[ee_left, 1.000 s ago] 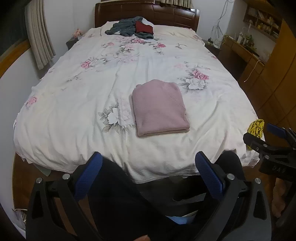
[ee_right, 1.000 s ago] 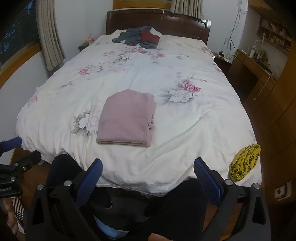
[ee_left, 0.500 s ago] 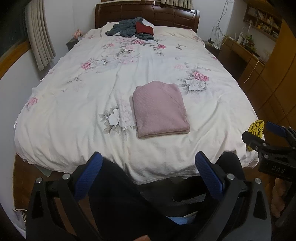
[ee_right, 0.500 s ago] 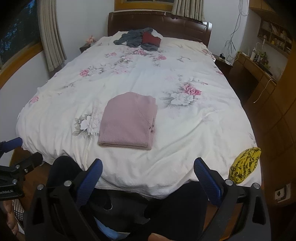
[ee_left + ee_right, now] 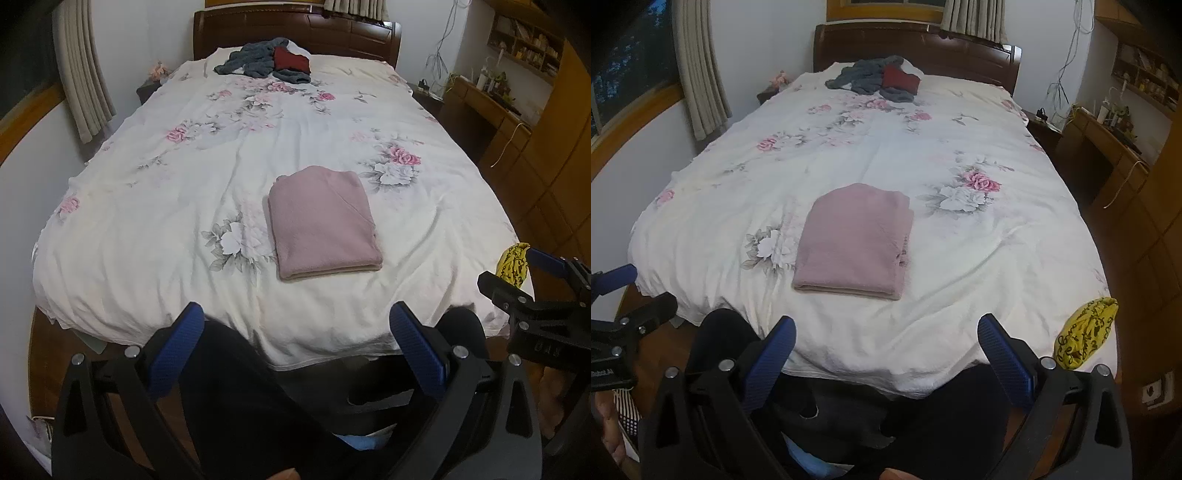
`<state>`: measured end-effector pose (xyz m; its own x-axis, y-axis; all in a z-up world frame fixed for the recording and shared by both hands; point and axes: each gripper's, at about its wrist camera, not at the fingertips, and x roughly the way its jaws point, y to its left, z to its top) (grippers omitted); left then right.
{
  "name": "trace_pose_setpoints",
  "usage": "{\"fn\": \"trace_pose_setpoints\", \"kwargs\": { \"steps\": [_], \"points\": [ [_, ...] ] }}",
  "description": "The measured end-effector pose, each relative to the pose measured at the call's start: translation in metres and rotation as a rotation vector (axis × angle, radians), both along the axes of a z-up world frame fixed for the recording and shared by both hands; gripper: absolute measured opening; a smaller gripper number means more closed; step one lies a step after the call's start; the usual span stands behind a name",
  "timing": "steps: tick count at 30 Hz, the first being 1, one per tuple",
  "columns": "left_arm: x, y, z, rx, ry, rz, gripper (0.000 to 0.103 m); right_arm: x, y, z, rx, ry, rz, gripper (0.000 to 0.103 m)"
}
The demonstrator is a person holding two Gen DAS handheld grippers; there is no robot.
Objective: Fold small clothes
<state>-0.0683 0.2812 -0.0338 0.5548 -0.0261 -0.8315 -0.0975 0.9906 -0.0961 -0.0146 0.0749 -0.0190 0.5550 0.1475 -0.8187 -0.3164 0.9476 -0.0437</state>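
pink fleece garment, folded flat rectangle [image 5: 325,225] on floral white bed cover [image 5: 147,229] | ahead of both my fingers, clear of them | long axis runs away from me | left fingers [image 5: 295,350] spread, empty | right fingers [image 5: 886,354] spread, empty | neither hand clearly nearer

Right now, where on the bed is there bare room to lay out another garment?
Bare quilt left of the folded pink garment, and the wide stretch between it and the grey-and-red clothes pile. The near right corner is crowded by the yellow cloth.
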Motion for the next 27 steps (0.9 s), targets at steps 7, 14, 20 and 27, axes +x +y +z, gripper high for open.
{"fn": "trace_pose_setpoints", "kwargs": {
  "steps": [7, 14, 20, 27],
  "points": [
    [-0.0022, -0.0038, 0.0016, 0.001, -0.009, 0.004, 0.1, -0.0003, 0.0012, -0.0015, 0.004, -0.001, 0.003, 0.099],
    [-0.0024, -0.0028, 0.0013, -0.001, -0.016, 0.007, 0.1, 0.0007, 0.0033, -0.0021, 0.008, -0.006, 0.005, 0.099],
    [0.0005, 0.0004, 0.0017, -0.004, -0.019, 0.007, 0.1, 0.0007, 0.0054, -0.0018, 0.006, -0.01, 0.005, 0.099],
    [0.0011, 0.0005, 0.0018, -0.003, -0.019, 0.008, 0.1, 0.0029, 0.0056, -0.0022, 0.007, -0.009, 0.008, 0.099]
  ]
}}
